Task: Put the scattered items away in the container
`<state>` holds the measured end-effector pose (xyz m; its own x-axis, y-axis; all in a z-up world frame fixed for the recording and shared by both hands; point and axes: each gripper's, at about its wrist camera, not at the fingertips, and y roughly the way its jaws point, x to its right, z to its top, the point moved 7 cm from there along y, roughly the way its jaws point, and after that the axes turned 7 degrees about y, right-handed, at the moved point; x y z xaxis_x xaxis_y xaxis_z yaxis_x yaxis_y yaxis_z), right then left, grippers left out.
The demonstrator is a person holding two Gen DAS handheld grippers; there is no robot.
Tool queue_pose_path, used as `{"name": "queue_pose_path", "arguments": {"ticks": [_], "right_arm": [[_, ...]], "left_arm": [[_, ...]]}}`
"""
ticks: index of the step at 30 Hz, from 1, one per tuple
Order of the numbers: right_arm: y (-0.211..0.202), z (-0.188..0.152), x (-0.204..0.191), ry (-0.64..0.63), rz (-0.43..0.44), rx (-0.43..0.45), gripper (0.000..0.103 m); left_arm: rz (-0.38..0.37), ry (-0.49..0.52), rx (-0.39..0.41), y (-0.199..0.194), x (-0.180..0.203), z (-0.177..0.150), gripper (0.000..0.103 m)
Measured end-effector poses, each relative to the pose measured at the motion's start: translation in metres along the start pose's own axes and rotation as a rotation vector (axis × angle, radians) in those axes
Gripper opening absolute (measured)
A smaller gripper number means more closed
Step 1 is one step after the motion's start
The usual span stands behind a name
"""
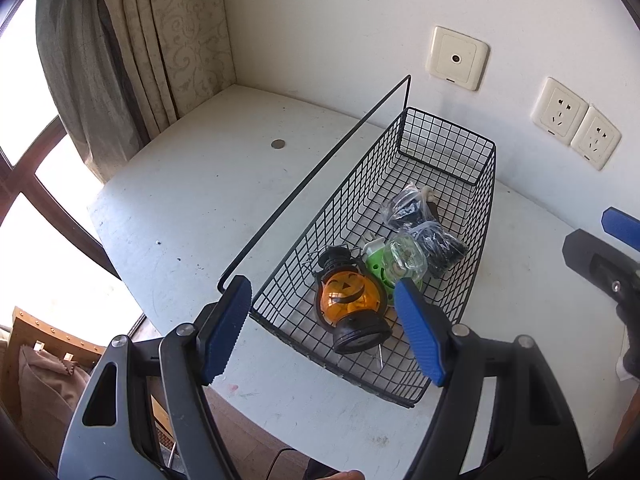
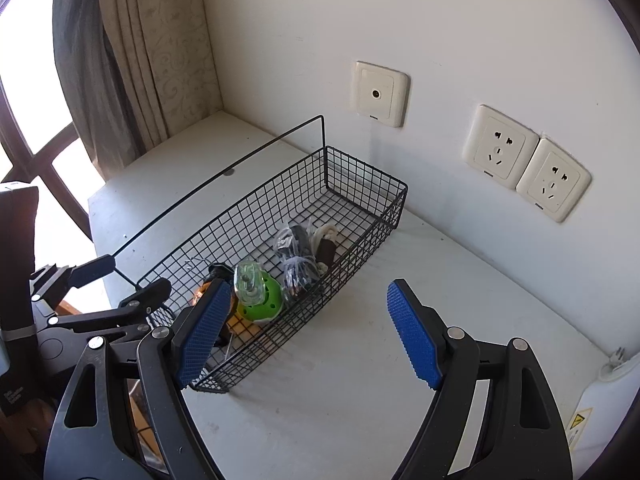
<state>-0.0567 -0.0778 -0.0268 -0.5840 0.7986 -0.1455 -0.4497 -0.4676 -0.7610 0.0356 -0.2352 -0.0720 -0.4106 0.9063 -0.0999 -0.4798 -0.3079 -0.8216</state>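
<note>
A black wire basket (image 1: 476, 216) (image 2: 360, 184) stands on the white table. Inside lie an orange pumpkin lantern (image 1: 350, 304), a green and clear plastic toy (image 1: 396, 266) (image 2: 256, 296), and bagged black cables (image 1: 432, 232) (image 2: 296, 264). In the right wrist view the lantern is mostly hidden behind a blue finger. My left gripper (image 1: 324, 304) is open and empty above the basket's near end. My right gripper (image 2: 308, 312) is open and empty, above the table beside the basket's right wall. The right gripper also shows at the left wrist view's right edge (image 1: 600, 252).
The white table (image 1: 200, 200) (image 2: 400, 340) sits in a wall corner with curtains (image 1: 132, 48) to the left. Wall sockets (image 2: 500, 148) are behind the basket. A white object with a warning label (image 2: 600, 400) stands at the table's right end. A small round grey disc (image 1: 278, 144) lies on the table.
</note>
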Motion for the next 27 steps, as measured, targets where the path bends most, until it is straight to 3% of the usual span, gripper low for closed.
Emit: {"name": "queue_pose_path", "arguments": {"ticks": [27], "right_arm": [[-0.024, -0.018, 0.001, -0.020, 0.016, -0.009, 0.080]], "left_arm": [[0.019, -0.033, 0.007, -0.033, 0.007, -0.022, 0.071]]}}
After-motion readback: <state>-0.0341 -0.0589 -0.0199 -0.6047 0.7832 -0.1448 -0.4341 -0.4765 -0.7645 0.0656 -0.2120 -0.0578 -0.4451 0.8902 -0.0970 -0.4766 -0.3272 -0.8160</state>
